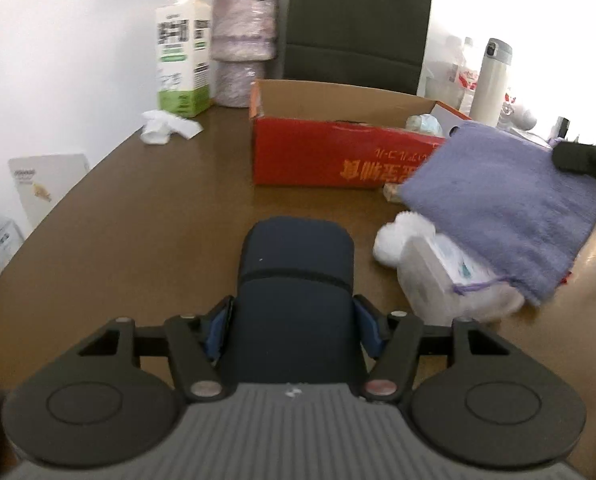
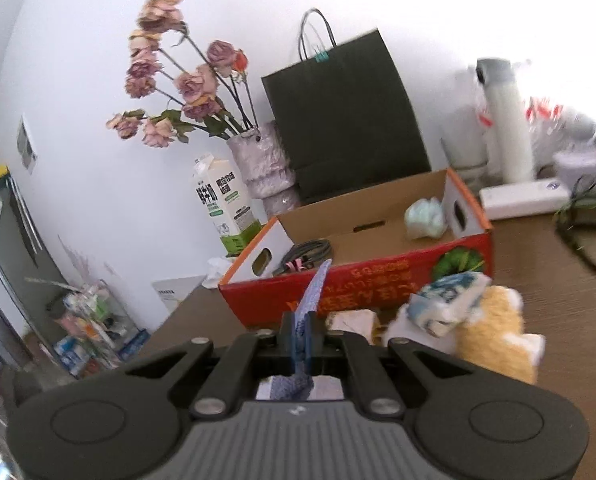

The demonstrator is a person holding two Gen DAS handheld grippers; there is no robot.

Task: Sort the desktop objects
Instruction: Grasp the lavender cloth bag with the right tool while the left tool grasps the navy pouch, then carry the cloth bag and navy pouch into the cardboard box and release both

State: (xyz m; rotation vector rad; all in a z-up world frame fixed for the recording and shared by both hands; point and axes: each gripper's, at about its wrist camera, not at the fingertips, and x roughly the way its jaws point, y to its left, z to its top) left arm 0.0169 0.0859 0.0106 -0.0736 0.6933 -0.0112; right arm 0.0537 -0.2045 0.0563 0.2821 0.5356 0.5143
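Note:
A dark blue zip case [image 1: 295,256] lies on the brown table [image 1: 137,220], and my left gripper [image 1: 293,320] has closed its blue pads [image 1: 217,332] on both sides of it. My right gripper [image 2: 304,328] is shut on a purple cloth [image 2: 318,284], seen edge-on between its fingers. In the left wrist view that cloth [image 1: 506,208] hangs above the table at the right, pinched by the right gripper [image 1: 574,158]. An open red cardboard box [image 1: 338,152] [image 2: 378,280] stands behind, holding a grey cable [image 2: 310,250] and a pale green wad [image 2: 424,218].
A tissue pack [image 1: 434,276] and a white and yellow plush toy [image 2: 494,332] lie under the cloth. Along the back stand a milk carton [image 1: 181,52], a vase of flowers [image 1: 243,36], a dark paper bag [image 1: 358,24] and a white flask [image 1: 492,80]. Crumpled paper [image 1: 165,126] lies by the carton.

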